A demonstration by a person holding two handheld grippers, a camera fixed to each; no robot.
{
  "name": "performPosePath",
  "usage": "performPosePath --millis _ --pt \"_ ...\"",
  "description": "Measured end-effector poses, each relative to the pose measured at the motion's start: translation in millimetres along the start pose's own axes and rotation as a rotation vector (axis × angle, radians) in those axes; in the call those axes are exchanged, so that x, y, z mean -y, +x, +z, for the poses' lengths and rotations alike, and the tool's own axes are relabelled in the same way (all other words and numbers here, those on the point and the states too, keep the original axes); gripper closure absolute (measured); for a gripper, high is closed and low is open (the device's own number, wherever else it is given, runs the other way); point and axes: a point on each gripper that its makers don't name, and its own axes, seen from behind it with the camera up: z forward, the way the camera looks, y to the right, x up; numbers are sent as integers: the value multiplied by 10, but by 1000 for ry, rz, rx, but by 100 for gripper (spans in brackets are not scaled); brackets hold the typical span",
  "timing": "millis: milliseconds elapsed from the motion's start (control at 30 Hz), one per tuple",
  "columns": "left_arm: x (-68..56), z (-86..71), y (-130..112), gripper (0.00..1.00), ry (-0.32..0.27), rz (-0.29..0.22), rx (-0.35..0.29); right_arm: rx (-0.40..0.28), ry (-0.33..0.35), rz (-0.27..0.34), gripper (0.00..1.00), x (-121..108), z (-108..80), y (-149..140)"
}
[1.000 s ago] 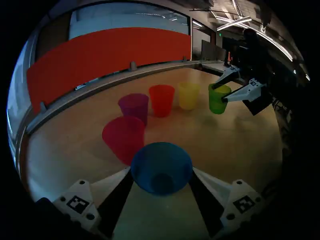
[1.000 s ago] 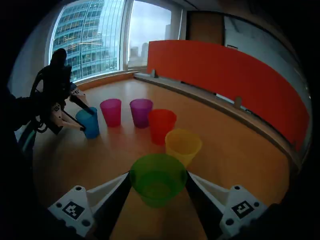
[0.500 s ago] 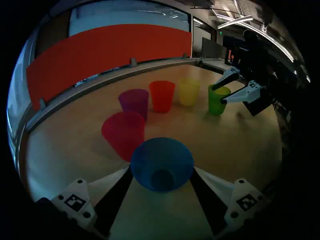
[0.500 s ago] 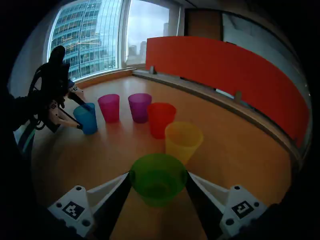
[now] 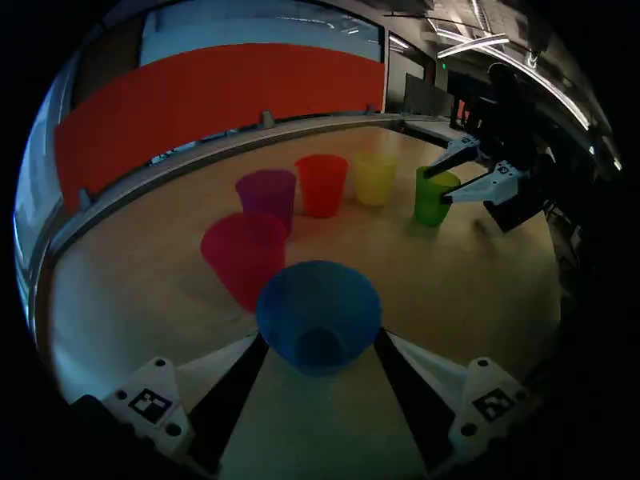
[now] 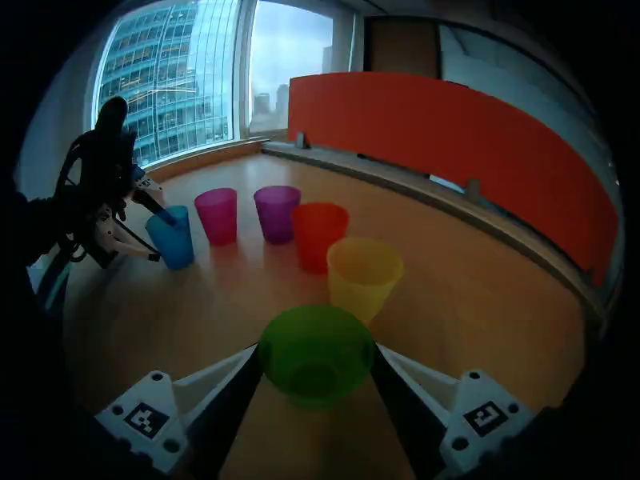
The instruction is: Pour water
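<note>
My left gripper [image 5: 318, 344] is shut on a blue cup [image 5: 318, 314], held just above the wooden table. In the right gripper view that same blue cup [image 6: 171, 237] and the left gripper [image 6: 152, 234] sit far left. My right gripper [image 6: 316, 370] is shut on a green cup [image 6: 316, 356], which the left gripper view shows at the far right as the green cup [image 5: 433, 196] between the right gripper's fingers [image 5: 468, 170]. Between them stand a pink cup [image 5: 244, 258], a purple cup [image 5: 267, 198], an orange cup [image 5: 322, 184] and a yellow cup [image 5: 375, 178] in a curved row.
The wooden table [image 6: 480, 320] runs to a raised ledge with an orange panel [image 6: 464, 136] behind it. Large windows [image 6: 176, 80] lie at the far left of the right gripper view. A person's dark arm [image 6: 48, 224] holds the left gripper.
Both held cups have risen slightly off the table, and the row of cups has shifted a little upward in both views.
</note>
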Motion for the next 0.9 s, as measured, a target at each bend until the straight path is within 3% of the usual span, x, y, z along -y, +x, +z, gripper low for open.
performPosePath --millis 500,900 --pt "-26 -47 -61 3 9 -6 3 0 -19 3 0 -7 -44 -58" --pt "12 -204 -179 3 44 -42 -10 4 -53 25 0 -34 -245 -235"
